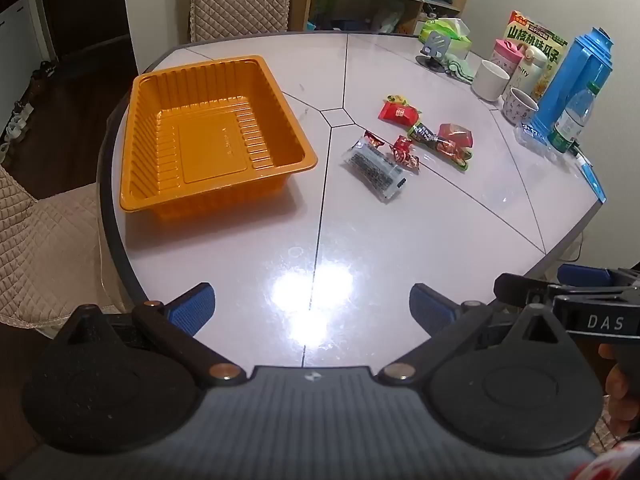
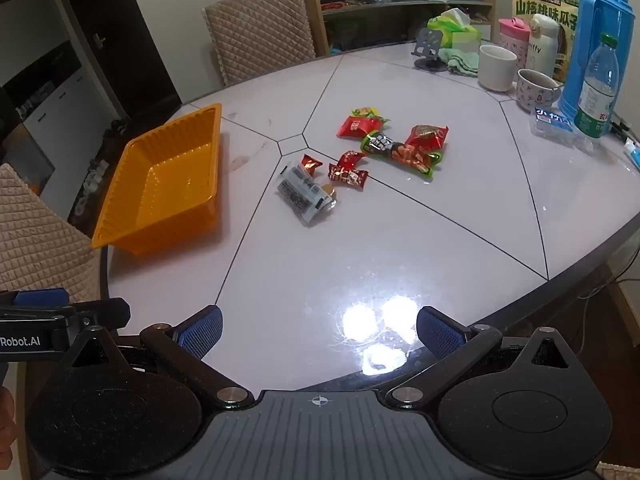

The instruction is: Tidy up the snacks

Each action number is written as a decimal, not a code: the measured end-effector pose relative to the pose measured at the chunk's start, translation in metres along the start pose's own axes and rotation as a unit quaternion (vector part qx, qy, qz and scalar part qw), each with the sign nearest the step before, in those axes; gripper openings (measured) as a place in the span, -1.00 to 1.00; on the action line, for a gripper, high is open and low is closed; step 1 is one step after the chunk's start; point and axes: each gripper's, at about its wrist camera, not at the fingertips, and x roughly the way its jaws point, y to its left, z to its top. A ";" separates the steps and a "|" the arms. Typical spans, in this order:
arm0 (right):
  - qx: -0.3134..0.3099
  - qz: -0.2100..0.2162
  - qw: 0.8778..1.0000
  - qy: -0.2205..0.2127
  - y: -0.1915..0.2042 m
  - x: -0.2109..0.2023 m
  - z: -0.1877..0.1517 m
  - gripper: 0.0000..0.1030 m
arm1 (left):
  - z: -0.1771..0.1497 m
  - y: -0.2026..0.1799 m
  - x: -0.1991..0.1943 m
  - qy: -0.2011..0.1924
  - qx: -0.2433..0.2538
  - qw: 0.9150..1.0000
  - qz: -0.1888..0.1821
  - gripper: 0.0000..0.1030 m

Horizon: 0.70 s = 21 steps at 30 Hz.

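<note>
An empty orange plastic tray [image 1: 168,80] [image 2: 120,184] stands on the left part of the white table. To its right lies a loose cluster of wrapped snacks: a clear-and-grey packet [image 1: 374,168] [image 2: 304,192], small red candies [image 1: 404,150] [image 2: 346,172], a red packet [image 1: 398,112] [image 2: 358,126] and a green-ended dark bar [image 1: 436,140] [image 2: 400,152]. My left gripper [image 1: 312,308] hovers open over the near table edge, nothing between its blue pads. My right gripper [image 2: 320,332] is likewise open and empty, well short of the snacks.
Along the far right stand a blue thermos [image 1: 576,80] [image 2: 600,40], a water bottle [image 2: 598,88], mugs [image 2: 496,66], a seed box [image 2: 544,8] and a tissue pack [image 2: 452,28]. Quilted chairs [image 2: 260,28] flank the table. The right gripper's body [image 1: 580,300] shows at the left wrist view's right edge.
</note>
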 end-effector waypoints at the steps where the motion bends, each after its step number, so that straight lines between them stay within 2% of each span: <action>1: -0.001 -0.002 1.000 0.000 0.000 0.000 0.000 1.00 | 0.000 0.000 0.000 0.001 -0.001 1.000 0.000 1.00; 21: -0.003 -0.001 1.000 -0.001 0.001 0.000 0.003 1.00 | 0.001 -0.002 -0.003 0.001 -0.003 1.000 -0.002 1.00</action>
